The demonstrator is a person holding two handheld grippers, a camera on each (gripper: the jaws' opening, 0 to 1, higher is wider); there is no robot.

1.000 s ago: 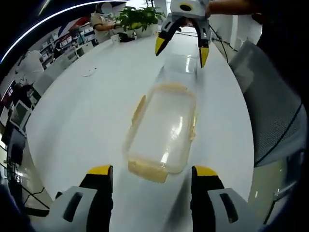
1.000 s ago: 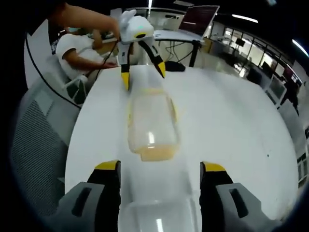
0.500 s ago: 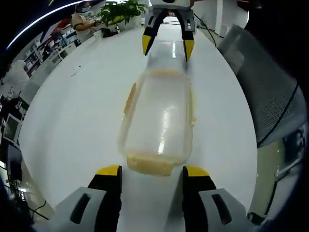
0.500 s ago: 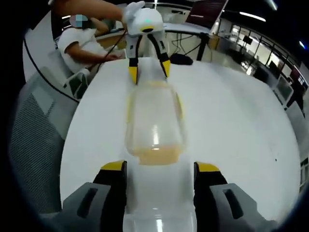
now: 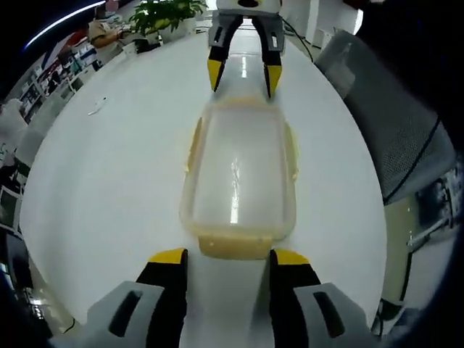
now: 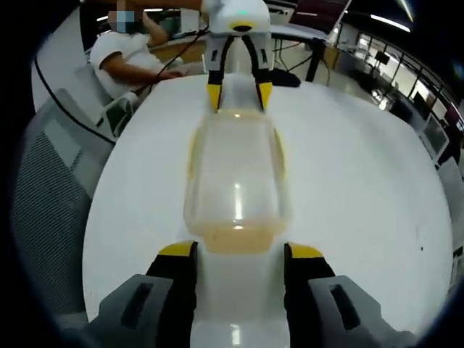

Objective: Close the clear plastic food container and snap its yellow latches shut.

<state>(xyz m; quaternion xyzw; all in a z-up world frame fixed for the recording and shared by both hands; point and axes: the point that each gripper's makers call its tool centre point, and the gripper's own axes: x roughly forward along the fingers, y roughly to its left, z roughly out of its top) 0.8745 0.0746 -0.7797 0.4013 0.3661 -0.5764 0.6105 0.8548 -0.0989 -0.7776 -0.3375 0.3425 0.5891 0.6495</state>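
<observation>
The clear plastic container [image 5: 238,170] lies lengthwise on the white table [image 5: 109,167], with its lid on. Its yellow side latches [image 5: 193,145] flare outward. My left gripper [image 5: 228,259] is open, its yellow-tipped jaws either side of the near end latch [image 5: 233,245]. At the far end my right gripper [image 5: 242,75] is open, straddling the other short end. In the right gripper view the container [image 6: 235,170] runs from my right gripper [image 6: 241,252], at an end latch [image 6: 235,238], up to the left gripper [image 6: 239,96]. A clear plastic piece [image 6: 233,330] shows low between the right jaws.
A grey mesh chair [image 5: 395,123] stands at the table's edge, with another chair [image 6: 51,188] beside it. A seated person [image 6: 134,58] is behind the left gripper. A potted plant [image 5: 159,13] stands at the far end. Bare table spreads on both sides of the container.
Both grippers have moved in to the container's short ends, and their jaws have narrowed. The container now lies straight between them.
</observation>
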